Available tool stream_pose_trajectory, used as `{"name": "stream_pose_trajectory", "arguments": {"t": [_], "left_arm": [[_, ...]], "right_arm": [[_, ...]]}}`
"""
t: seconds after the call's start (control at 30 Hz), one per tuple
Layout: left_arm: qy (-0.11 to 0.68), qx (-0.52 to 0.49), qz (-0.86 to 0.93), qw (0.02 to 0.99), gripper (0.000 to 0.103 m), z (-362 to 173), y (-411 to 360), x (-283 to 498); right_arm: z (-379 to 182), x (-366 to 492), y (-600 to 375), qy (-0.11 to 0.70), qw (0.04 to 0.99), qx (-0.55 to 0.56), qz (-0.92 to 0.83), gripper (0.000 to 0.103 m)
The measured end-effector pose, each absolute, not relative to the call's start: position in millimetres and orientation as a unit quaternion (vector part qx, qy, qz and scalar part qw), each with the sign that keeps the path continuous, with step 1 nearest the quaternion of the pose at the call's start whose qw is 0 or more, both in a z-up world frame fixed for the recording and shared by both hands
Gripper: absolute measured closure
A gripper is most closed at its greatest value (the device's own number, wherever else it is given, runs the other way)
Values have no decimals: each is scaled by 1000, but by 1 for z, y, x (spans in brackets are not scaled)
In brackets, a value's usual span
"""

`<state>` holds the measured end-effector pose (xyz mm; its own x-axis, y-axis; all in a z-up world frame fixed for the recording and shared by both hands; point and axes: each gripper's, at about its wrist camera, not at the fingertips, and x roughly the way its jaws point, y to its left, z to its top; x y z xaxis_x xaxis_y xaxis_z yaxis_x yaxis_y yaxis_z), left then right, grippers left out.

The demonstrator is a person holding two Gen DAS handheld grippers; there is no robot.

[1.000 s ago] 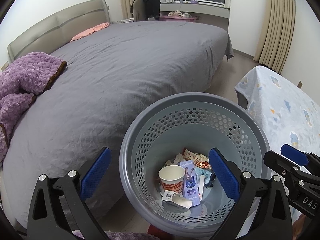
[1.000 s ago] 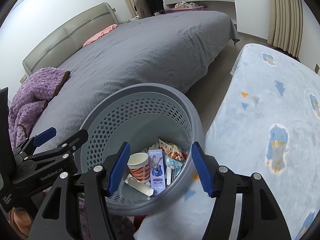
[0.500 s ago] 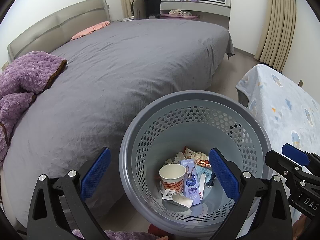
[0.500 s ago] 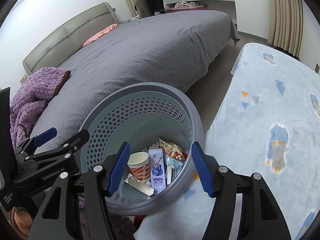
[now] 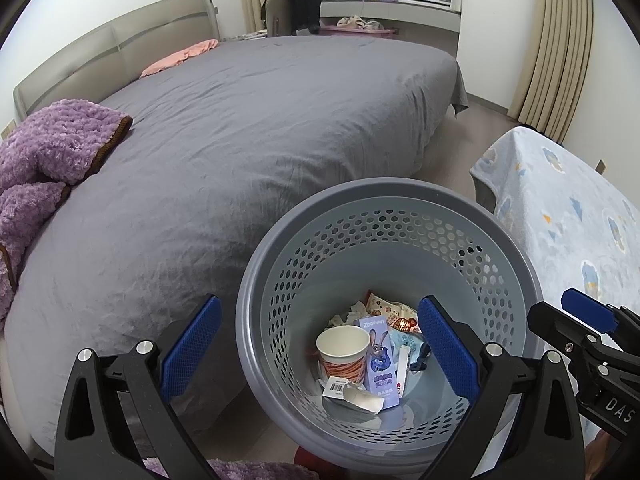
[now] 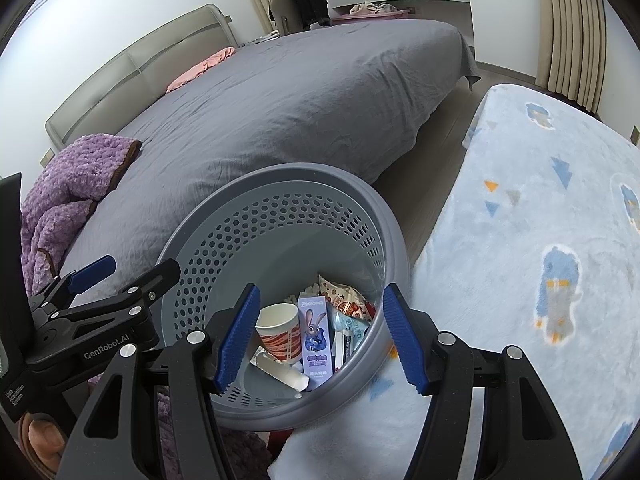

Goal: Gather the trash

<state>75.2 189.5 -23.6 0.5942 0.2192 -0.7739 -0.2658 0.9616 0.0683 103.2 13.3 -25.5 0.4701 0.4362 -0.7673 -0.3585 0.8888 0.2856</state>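
A grey-blue perforated basket [image 5: 384, 184] [image 6: 288, 172] stands on the floor beside the bed. In it lie a paper cup [image 5: 343, 344] [image 6: 278, 322], a purple carton with a cartoon rabbit [image 5: 380, 360] [image 6: 316, 332], a snack wrapper [image 5: 390, 308] [image 6: 344, 296] and a torn white packet [image 5: 352, 392] [image 6: 280, 368]. My left gripper [image 5: 320, 344] [image 6: 100, 292] hovers over the basket's left side, open and holding nothing. Over the basket's right side my right gripper [image 6: 320, 338] [image 5: 580, 332] is open too, with nothing between its blue pads.
A large bed with a grey cover [image 5: 240, 140] fills the left and middle. A purple fleece blanket [image 5: 44, 160] lies at its left edge. A light blue patterned cover [image 6: 520, 240] lies on the right. A strip of floor [image 6: 444, 136] runs between them toward curtains [image 5: 560, 40].
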Motion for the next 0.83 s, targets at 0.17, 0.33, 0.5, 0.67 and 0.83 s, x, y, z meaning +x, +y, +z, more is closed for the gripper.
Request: {"name": "stream_pose_trajectory", "arguments": {"t": [0.17, 0.33, 0.5, 0.67, 0.83], "left_arm": [[429, -28, 136, 892, 7, -24, 190, 75], [429, -28, 137, 893, 7, -23, 190, 74], [428, -28, 137, 893, 7, -23, 190, 74], [429, -28, 139, 892, 7, -23, 191, 74], [429, -28, 139, 892, 7, -22, 191, 74]], "right_arm": [[-26, 103, 13, 460, 856, 43, 232, 42], [-26, 103, 14, 459, 856, 42, 232, 42], [-26, 103, 14, 459, 856, 42, 232, 42], [-25, 103, 14, 460, 856, 43, 232, 42], [-26, 102, 14, 459, 856, 42, 232, 42]]}}
